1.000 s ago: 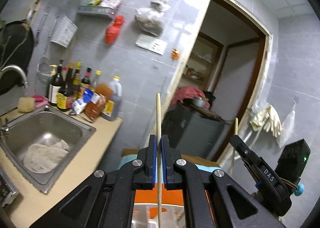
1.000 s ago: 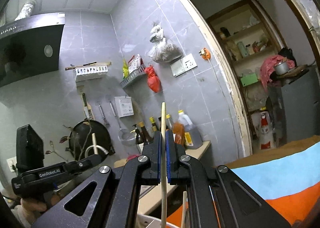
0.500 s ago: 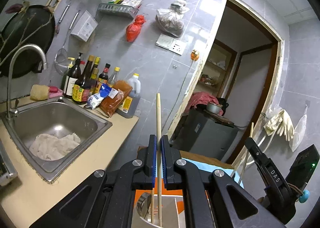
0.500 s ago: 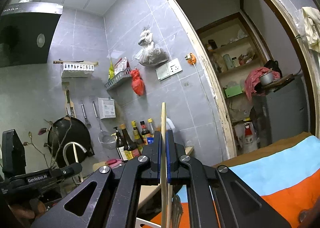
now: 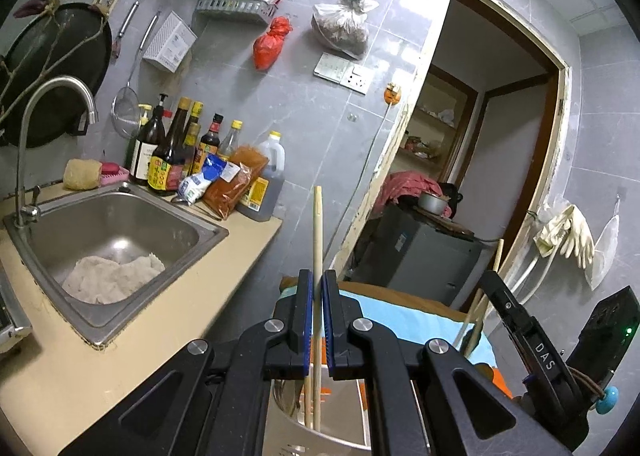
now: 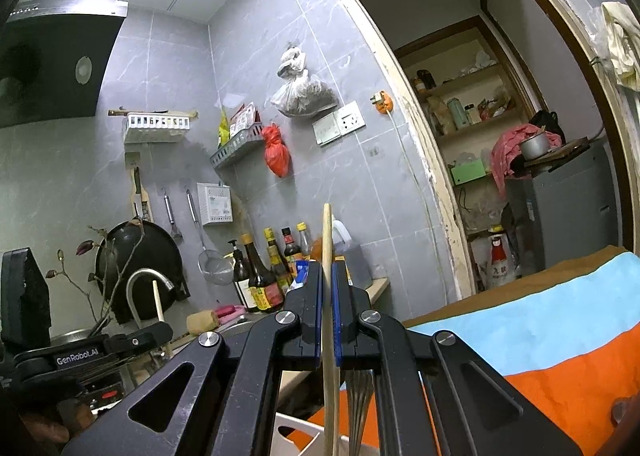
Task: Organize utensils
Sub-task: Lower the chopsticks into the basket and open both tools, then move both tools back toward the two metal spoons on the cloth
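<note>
Wooden chopstick (image 5: 317, 232), light, stiff, slippery, clamped mid-shaft in left gripper (image 5: 317, 320); right gripper (image 6: 328, 316) clamps another chopstick (image 6: 327, 232).

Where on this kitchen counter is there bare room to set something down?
The tan counter is bare along its front strip, between the sink and the counter's end near the doorway. The back corner is crowded with bottles and food packets. A cloth lies in the sink, and a sponge sits behind it.
</note>
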`<state>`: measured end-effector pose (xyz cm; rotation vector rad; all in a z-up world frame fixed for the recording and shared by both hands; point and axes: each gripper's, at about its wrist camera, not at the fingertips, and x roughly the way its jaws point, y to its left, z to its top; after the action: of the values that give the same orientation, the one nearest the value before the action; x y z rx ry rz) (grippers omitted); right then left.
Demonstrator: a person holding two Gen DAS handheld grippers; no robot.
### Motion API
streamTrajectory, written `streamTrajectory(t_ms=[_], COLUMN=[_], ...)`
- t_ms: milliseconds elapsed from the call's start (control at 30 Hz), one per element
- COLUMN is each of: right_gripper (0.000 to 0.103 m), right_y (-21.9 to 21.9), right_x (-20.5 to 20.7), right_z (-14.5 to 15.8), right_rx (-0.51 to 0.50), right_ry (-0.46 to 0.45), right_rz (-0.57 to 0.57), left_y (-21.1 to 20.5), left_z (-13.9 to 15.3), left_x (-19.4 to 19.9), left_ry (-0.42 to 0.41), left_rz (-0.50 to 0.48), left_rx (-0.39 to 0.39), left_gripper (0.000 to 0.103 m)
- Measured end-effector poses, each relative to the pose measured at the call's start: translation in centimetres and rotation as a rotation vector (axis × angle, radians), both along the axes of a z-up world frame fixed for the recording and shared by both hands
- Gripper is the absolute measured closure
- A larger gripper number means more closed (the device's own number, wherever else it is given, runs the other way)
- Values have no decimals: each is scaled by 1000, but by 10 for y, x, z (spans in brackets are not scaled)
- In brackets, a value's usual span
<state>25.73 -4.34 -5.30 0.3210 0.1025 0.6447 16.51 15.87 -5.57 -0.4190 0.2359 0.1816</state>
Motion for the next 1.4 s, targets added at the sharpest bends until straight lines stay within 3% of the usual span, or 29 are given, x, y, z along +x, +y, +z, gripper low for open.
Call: streamTrajectory(t_ms=[100,233,300,367,433,533,700,767,967,1400], right_gripper=[98,96,89,67,65,63,43,29,9,3], right_y=[-2,-7,-10,-15,-22,-31,-57,-69,-113,-218], right_x=[-1,-5,-7,-9,-12,-15,-18,-22,-33,-55], right_z=[-2,-4,-3,-2,3,12,31,40,59,74], right_rx=[-12,-24,-30,-29,-26,-42,-66,-77,-138,-191], right_ry=[17,41,56,63,62,59,71,68,71,78], right_rz=[3,2,1,-2,-10,-35,-122,-161,-289,-479], left_y=[0,0,-1,-2,-4,-11,-32,-45,-94,-207], left_z=[-2,-3,-1,2,6,15,33,41,53,48], left_x=[0,-2,-3,-5,-5,-4,2,6,25,52], left_ry=[23,22,21,15,12,10,8,-3,-6,-34], left_rz=[3,4,1,-4,-5,-12,-37,-57,-132,-298], left_rx=[-7,-31,-36,-36,-30,-24,18,43,103,172], left_gripper=[90,71,63,60,54,37,13,3,0,0])
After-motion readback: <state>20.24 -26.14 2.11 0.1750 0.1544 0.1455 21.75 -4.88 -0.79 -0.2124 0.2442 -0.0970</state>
